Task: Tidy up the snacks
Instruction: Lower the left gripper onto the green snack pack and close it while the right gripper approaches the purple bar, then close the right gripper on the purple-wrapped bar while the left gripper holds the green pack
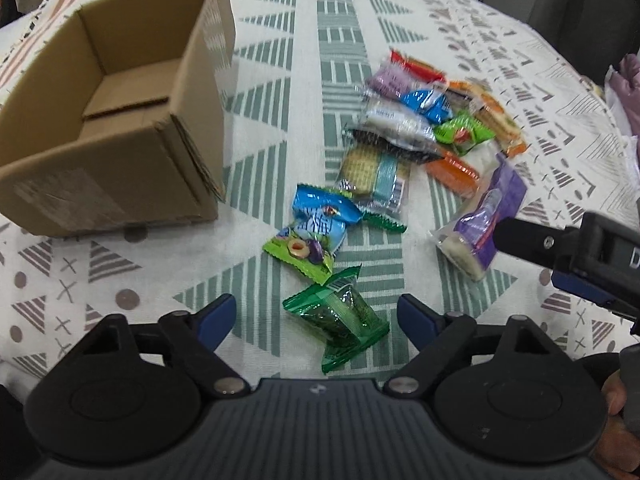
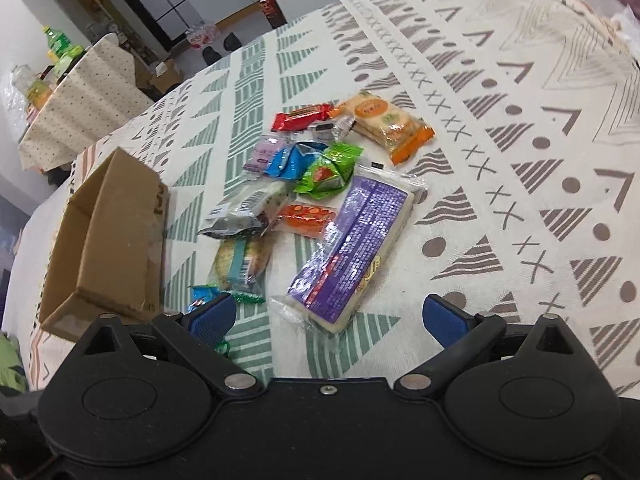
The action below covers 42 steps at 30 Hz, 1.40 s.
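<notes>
An open, empty cardboard box (image 1: pixel 120 128) (image 2: pixel 108 248) stands on the patterned tablecloth, left of a heap of wrapped snacks (image 1: pixel 420 120) (image 2: pixel 312 168). A dark green packet (image 1: pixel 340 324) lies between the spread fingers of my left gripper (image 1: pixel 318 316), which is open. A blue packet (image 1: pixel 320 216) and a light green one (image 1: pixel 298 256) lie just beyond. My right gripper (image 2: pixel 330 316) is open too, with a long purple packet (image 2: pixel 352 248) (image 1: pixel 480 220) lying ahead between its fingers. In the left wrist view the right gripper's finger (image 1: pixel 532 240) sits at that packet's near end.
The tablecloth (image 2: pixel 520 160) covers a round table whose edge curves at the far side. A dark chair back (image 1: pixel 560 4) stands beyond it. Another covered table with bottles (image 2: pixel 60 56) and boxes on the floor are in the background. A hand (image 1: pixel 616 404) holds the right gripper.
</notes>
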{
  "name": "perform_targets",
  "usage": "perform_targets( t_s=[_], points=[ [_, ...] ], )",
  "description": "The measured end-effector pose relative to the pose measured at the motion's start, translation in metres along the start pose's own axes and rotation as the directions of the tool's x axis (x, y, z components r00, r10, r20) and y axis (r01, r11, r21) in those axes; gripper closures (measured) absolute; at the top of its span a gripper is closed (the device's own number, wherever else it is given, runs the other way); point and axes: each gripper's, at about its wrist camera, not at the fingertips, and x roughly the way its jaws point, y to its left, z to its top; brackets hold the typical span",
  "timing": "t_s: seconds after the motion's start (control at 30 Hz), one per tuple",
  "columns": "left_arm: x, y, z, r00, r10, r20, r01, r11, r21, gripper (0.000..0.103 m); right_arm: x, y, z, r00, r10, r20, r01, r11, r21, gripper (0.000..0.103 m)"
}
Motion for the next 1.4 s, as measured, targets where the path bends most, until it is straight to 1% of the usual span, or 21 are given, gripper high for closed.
perform_targets(
  t_s=[0.1, 0.17, 0.2, 0.27, 0.3, 0.37, 0.5, 0.6, 0.7, 0.73, 0.77, 0.8, 0.87, 0.9, 0.93, 1.13, 1.4],
  points=[
    [0.012, -0.003, 0.001, 0.999, 0.009, -0.035, -0.009, 1.000, 0.004, 0.025, 0.007, -0.005, 0.002, 1.000, 0.000, 0.001, 0.000, 1.000, 0.025, 0.002],
    [0.018, -0.004, 0.000, 0.999, 0.008, -0.051, -0.008, 1.000, -0.005, 0.040, 0.011, -0.007, 0.004, 1.000, 0.000, 0.003, 0.000, 0.999, 0.035, 0.003],
    [0.021, -0.004, 0.000, 0.998, 0.006, -0.057, -0.007, 1.000, -0.009, 0.044, 0.013, -0.008, 0.004, 1.000, -0.003, 0.005, 0.003, 0.999, 0.038, 0.003],
    [0.023, -0.007, -0.001, 0.998, 0.024, -0.057, -0.024, 1.000, -0.004, 0.064, 0.017, -0.008, 0.005, 1.000, -0.013, 0.005, 0.013, 0.999, 0.040, 0.005],
    [0.022, -0.007, -0.001, 0.998, 0.028, -0.052, -0.028, 1.000, 0.003, 0.068, 0.019, -0.008, 0.006, 1.000, -0.016, 0.004, 0.015, 0.999, 0.041, 0.007],
    [0.021, -0.008, 0.000, 0.999, 0.012, -0.045, -0.012, 1.000, 0.008, 0.073, 0.024, -0.007, 0.007, 1.000, -0.025, 0.002, 0.025, 0.999, 0.043, 0.010],
    [0.012, -0.009, 0.004, 1.000, 0.002, -0.002, -0.002, 1.000, 0.019, 0.075, 0.034, -0.006, 0.011, 0.999, -0.044, -0.003, 0.044, 0.998, 0.045, 0.013],
    [-0.001, -0.009, 0.008, 0.999, -0.022, 0.027, 0.021, 0.999, 0.025, 0.075, 0.039, -0.003, 0.012, 0.998, -0.062, -0.006, 0.062, 0.997, 0.037, 0.018],
    [-0.015, -0.008, 0.013, 0.998, -0.039, 0.057, 0.037, 0.999, 0.033, 0.075, 0.040, 0.001, 0.011, 0.997, -0.079, -0.004, 0.079, 0.997, 0.018, 0.027],
    [-0.018, -0.008, 0.015, 0.997, -0.043, 0.065, 0.041, 0.999, 0.033, 0.075, 0.040, 0.001, 0.011, 0.997, -0.072, -0.002, 0.072, 0.997, 0.018, 0.037],
    [-0.023, -0.008, 0.018, 0.996, -0.050, 0.072, 0.047, 0.998, 0.031, 0.075, 0.040, 0.001, 0.010, 0.999, -0.047, -0.005, 0.047, 0.999, 0.024, 0.051],
    [-0.027, -0.008, 0.021, 0.995, -0.057, 0.081, 0.055, 0.998, 0.028, 0.075, 0.040, 0.001, 0.010, 1.000, -0.028, -0.011, 0.028, 0.999, 0.031, 0.053],
    [-0.036, -0.007, 0.026, 0.992, -0.067, 0.106, 0.064, 0.997, 0.030, 0.075, 0.037, 0.002, 0.009, 0.999, -0.034, -0.002, 0.034, 0.999, 0.033, 0.062],
    [-0.042, -0.007, 0.029, 0.990, -0.072, 0.119, 0.069, 0.997, 0.033, 0.075, 0.034, 0.002, 0.009, 0.999, -0.032, 0.009, 0.032, 0.999, 0.033, 0.063],
    [-0.046, -0.007, 0.031, 0.988, -0.079, 0.134, 0.075, 0.996, 0.038, 0.075, 0.030, 0.004, 0.008, 0.999, -0.031, 0.023, 0.030, 0.999, 0.030, 0.067],
    [-0.068, 0.002, 0.038, 0.975, -0.089, 0.204, 0.082, 0.996, 0.038, 0.075, 0.009, 0.014, 0.007, 0.997, -0.010, 0.074, 0.010, 1.000, 0.008, 0.074],
    [-0.091, 0.022, 0.035, 0.959, -0.102, 0.263, 0.103, 0.995, 0.011, 0.076, -0.014, 0.026, 0.006, 0.991, 0.033, 0.129, -0.035, 0.999, 0.013, 0.080]
  ],
)
